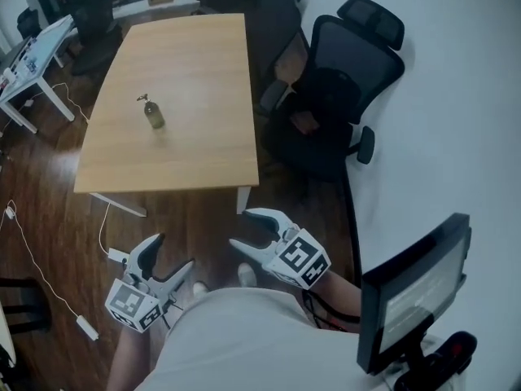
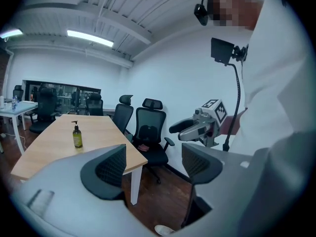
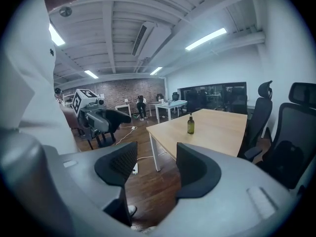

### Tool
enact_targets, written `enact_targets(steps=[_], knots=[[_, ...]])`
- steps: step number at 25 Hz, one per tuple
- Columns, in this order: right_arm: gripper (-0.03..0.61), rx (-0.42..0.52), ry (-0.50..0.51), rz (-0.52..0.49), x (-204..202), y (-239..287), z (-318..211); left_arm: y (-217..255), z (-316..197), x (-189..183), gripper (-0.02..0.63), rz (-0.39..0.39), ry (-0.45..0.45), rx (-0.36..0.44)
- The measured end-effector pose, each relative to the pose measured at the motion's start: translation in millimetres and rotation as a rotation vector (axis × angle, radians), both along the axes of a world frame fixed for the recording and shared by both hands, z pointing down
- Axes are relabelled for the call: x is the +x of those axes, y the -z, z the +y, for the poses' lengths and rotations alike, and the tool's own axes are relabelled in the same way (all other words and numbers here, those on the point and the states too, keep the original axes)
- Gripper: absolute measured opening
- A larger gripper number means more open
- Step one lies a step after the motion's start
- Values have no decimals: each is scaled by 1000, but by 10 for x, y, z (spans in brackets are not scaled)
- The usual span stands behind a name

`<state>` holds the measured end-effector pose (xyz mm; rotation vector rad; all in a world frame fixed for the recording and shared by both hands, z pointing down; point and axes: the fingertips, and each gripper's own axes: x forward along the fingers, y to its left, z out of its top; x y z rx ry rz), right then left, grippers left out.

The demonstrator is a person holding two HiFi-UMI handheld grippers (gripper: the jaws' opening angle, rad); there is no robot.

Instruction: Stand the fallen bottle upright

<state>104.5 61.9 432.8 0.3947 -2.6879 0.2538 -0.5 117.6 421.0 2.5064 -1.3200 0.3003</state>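
An olive-green pump bottle [image 1: 153, 114] stands upright on the light wooden table [image 1: 195, 63], left of its middle. It also shows upright in the left gripper view as the bottle [image 2: 77, 136] and in the right gripper view as the bottle [image 3: 190, 124]. Both grippers hang close to my body over the dark floor, well short of the table's near edge. The left gripper [image 1: 172, 252] is open with nothing between its jaws, and so is the right gripper [image 1: 240, 228]. The bottle is far beyond the left gripper [image 2: 153, 164] and the right gripper [image 3: 157, 164].
A black office chair [image 1: 334, 96] stands off the table's right side. A monitor [image 1: 415, 296] is at my lower right. A white desk [image 1: 32, 55] sits far left, more chairs stand behind the table, and a cable with a power strip [image 1: 81, 324] lies on the floor.
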Motion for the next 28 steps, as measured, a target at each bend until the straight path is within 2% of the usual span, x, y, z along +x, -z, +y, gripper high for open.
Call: enact_targets(steps=[4, 9, 13, 28], knots=[[253, 19, 1, -6, -22, 92, -9, 60, 5, 2, 348, 16, -17, -5], [253, 40, -17, -10, -410, 215, 406, 144, 420, -382, 348, 53, -14, 17], [253, 56, -25, -11, -526, 256, 476, 152, 491, -471, 348, 103, -12, 11], [247, 92, -24, 16, -762, 331, 552, 107, 496, -746, 348, 69, -15, 19]])
